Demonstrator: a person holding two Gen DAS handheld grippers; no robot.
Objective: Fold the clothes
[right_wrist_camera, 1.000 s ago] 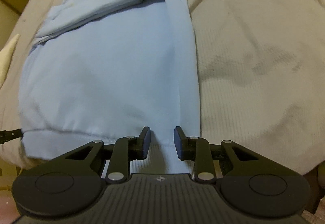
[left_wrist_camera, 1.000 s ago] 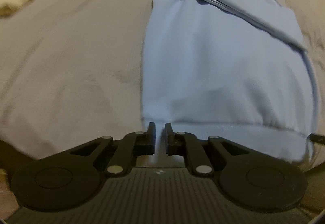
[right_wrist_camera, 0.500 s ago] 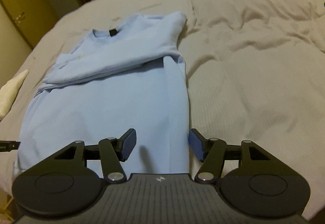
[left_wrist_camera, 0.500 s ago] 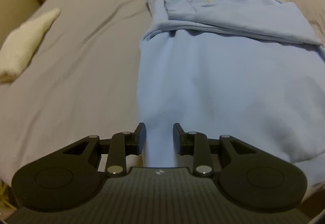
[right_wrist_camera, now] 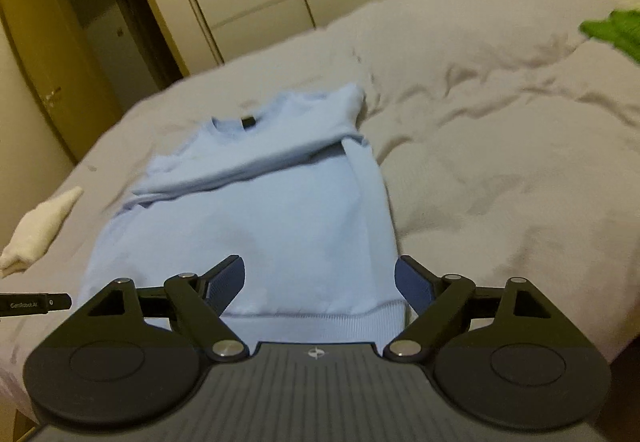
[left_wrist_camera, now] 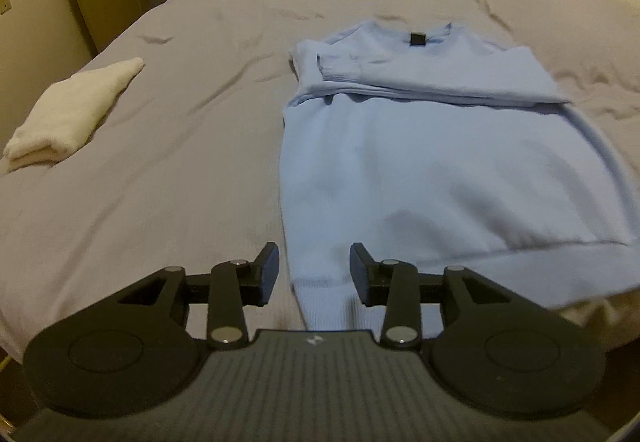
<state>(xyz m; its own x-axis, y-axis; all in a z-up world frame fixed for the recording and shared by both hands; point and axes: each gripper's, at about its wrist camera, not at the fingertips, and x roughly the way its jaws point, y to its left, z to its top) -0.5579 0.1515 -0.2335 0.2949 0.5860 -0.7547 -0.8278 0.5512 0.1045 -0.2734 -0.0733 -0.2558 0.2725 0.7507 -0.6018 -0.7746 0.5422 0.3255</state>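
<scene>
**One blue sweatshirt flat on the bed, both grippers letting go**

One bed [left_wrist_camera: 168,145] with a grey, wrinkled cover fills both views. One light blue sweatshirt [left_wrist_camera: 432,169] lies flat on it, straight ahead of both pairs of jaws, hem nearest, collar farthest, with a dark tag at the neck. Its sleeves are folded across the chest.

One folded white cloth [left_wrist_camera: 68,113] sits far left of the jaws. One green garment [right_wrist_camera: 616,29] lies far to the right, near the bed's far edge.

The left gripper [left_wrist_camera: 314,274] hovers over the hem's left corner, jaws partly apart and opening, gripping nothing. The right gripper [right_wrist_camera: 320,282], over the right corner, is wide and opening, also empty.
</scene>
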